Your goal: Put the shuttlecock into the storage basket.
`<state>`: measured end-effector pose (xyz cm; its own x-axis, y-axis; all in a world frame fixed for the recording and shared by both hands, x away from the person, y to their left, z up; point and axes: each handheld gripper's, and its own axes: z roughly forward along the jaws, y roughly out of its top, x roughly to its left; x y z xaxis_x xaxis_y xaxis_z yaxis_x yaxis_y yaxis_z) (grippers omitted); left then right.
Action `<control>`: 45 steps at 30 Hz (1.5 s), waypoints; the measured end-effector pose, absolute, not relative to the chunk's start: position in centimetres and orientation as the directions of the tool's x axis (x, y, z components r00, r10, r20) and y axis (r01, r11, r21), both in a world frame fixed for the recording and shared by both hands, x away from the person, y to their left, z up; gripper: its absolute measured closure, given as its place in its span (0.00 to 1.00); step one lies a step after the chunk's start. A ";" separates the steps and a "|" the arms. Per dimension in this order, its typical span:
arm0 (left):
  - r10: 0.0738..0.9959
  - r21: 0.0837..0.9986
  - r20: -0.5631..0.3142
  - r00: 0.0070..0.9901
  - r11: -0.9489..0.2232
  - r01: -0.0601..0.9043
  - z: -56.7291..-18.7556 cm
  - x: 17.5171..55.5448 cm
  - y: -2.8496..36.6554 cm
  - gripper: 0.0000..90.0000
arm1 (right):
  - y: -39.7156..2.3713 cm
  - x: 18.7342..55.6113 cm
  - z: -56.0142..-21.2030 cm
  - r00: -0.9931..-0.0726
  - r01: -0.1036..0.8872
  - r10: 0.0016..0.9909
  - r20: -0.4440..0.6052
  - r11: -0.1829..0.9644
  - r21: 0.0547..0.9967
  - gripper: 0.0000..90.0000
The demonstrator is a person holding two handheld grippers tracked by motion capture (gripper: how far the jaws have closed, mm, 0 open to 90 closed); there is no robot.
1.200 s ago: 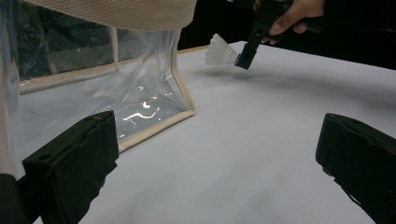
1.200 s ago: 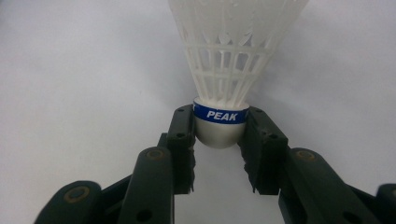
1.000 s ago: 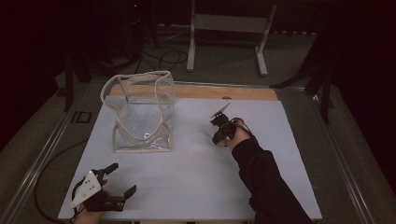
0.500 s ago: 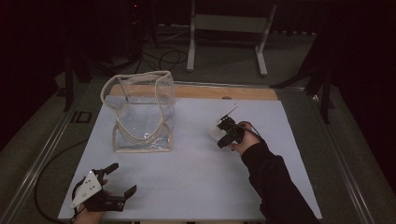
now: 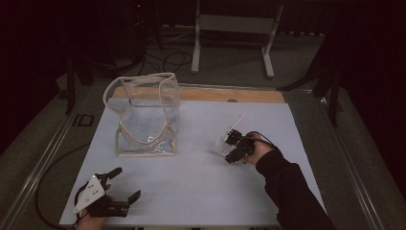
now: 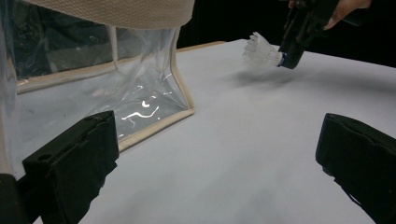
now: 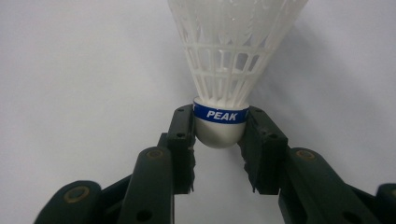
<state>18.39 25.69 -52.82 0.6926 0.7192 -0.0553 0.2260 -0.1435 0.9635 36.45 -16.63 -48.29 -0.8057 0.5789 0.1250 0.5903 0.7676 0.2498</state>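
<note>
Where white tabletop (image 5: 191, 191) ends, dark room.

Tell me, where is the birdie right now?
The shuttlecock is pinched by its cork in the right gripper, above the white mat's right side, right of the clear bag.

Plenty of bare white table (image 5: 201, 191) lay between the two grippers, so nothing blocked a pass across the middle. The only real obstacle was the clear bag (image 5: 146, 117) standing upright at the far left, its top seemingly open. The right side sat clear too.
</note>
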 end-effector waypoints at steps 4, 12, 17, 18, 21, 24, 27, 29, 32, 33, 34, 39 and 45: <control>0.719 0.963 -0.057 0.693 -0.143 0.227 -52.8 18.4 25.6 0.00 | -16.6 35.9 -48.4 -0.839 0.544 0.523 0.147 0.803 0.246 0.73; 0.717 0.962 -0.056 0.695 -0.147 0.229 -52.8 18.4 25.5 0.00 | -16.5 34.7 -48.8 -0.894 0.447 0.424 0.144 0.867 0.219 0.73; 0.714 0.961 -0.053 0.699 -0.155 0.231 -52.7 18.4 25.4 0.00 | -16.6 33.9 -48.9 -0.926 0.377 0.358 0.122 0.898 0.227 0.73; 0.713 0.960 -0.054 0.699 -0.156 0.233 -52.7 18.4 25.4 0.00 | -16.6 33.7 -48.9 -0.931 0.365 0.344 0.125 0.901 0.236 0.74; 0.710 0.959 -0.056 0.701 -0.156 0.235 -52.6 18.4 25.3 0.00 | -16.7 33.2 -48.9 -0.948 0.316 0.298 0.108 0.915 0.251 0.74; 0.707 0.959 -0.057 0.705 -0.159 0.237 -52.4 18.5 25.2 0.00 | -16.7 32.3 -48.8 -0.968 0.251 0.233 0.097 0.936 0.248 0.73; 0.702 0.958 -0.051 0.710 -0.167 0.235 -52.3 18.5 25.1 0.00 | -16.7 31.9 -48.6 -0.975 0.220 0.205 0.085 0.943 0.251 0.73; 0.698 0.956 -0.051 0.715 -0.173 0.237 -52.1 18.5 24.9 0.00 | -16.8 31.6 -48.3 -0.979 0.201 0.184 0.087 0.945 0.258 0.74; 0.692 0.950 -0.043 0.721 -0.194 0.243 -51.9 18.6 24.7 0.00 | -16.8 31.1 -48.0 -0.984 0.174 0.159 0.078 0.951 0.257 0.73; 0.691 0.949 -0.042 0.721 -0.199 0.246 -51.8 18.6 24.7 0.00 | -16.9 30.9 -47.9 -0.986 0.162 0.148 0.071 0.953 0.258 0.73; 0.691 0.946 -0.038 0.722 -0.207 0.248 -51.7 18.7 24.6 0.00 | -16.9 30.8 -47.8 -0.987 0.156 0.142 0.072 0.952 0.263 0.74; 0.689 0.938 -0.052 0.722 -0.214 0.272 -50.7 18.9 24.3 0.00 | -16.9 30.3 -46.9 -0.991 0.131 0.117 0.067 0.948 0.291 0.73; 0.682 0.925 -0.076 0.727 -0.224 0.308 -49.2 19.3 24.0 0.00 | -16.9 29.8 -45.9 -0.994 0.103 0.090 0.055 0.944 0.314 0.74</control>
<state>19.34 23.99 -49.18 0.7271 0.6823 -0.0764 0.3076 -0.2242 0.9247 29.83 -16.87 -45.91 -0.9944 0.0900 0.0554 0.1029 0.9438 0.3142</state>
